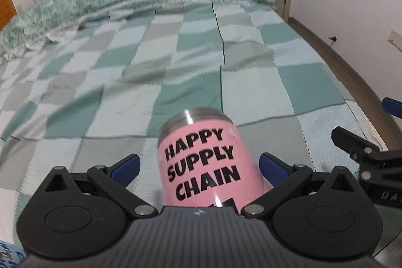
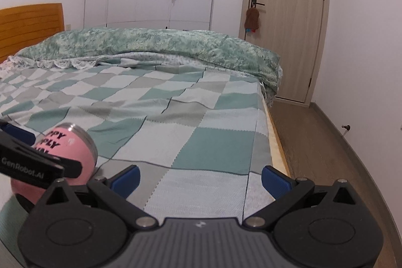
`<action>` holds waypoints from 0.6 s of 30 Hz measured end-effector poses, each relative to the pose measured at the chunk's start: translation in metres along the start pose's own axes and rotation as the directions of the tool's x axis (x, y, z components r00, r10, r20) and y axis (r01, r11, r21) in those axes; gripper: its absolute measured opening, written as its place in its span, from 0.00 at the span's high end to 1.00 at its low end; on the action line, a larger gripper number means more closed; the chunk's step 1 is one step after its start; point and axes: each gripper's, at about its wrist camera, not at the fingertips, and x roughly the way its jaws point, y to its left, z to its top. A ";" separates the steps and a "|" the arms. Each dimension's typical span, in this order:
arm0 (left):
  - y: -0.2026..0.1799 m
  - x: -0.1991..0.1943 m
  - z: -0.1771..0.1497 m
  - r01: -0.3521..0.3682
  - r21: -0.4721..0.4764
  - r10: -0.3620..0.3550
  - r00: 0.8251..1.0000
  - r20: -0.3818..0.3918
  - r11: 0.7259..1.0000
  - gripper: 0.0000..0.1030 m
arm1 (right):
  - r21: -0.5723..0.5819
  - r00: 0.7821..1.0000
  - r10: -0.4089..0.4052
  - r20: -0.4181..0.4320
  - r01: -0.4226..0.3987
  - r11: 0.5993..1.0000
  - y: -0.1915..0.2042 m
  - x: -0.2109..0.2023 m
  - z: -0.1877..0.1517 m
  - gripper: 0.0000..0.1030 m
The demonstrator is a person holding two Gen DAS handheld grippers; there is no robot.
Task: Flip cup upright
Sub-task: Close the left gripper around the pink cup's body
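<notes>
Barely started: pink steel cup with black lettering (image 1: 201, 162) lying tipped on checkered green quilt (image 1: 176, 67), sitting between wide-open left gripper (image 1: 199, 167), untouched. Right gripper (image 2: 200, 177) beside cup, open, empty. Whole flip left.

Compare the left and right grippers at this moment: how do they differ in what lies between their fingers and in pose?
The left gripper has the pink cup between its open fingers, without visible contact; the right gripper has only the checked bedspread ahead of it. The left points along the cup's length, the right toward the bed's bare stretch. Both are open, with blue pads.
</notes>
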 end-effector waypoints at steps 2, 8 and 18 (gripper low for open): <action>0.001 0.009 -0.001 0.012 -0.020 -0.013 0.999 -0.048 1.000 0.02 | -0.010 1.000 -0.004 -0.005 0.004 1.000 0.002 0.001 -0.003 0.00; 0.005 0.012 -0.004 0.066 -0.070 -0.072 0.994 -0.088 0.995 0.11 | -0.016 1.000 0.000 0.005 0.000 1.000 0.003 -0.004 -0.004 0.00; 0.009 -0.036 -0.015 0.133 -0.031 -0.134 0.991 -0.029 0.991 0.15 | -0.047 0.999 0.005 0.046 -0.003 0.999 0.015 -0.056 0.001 0.00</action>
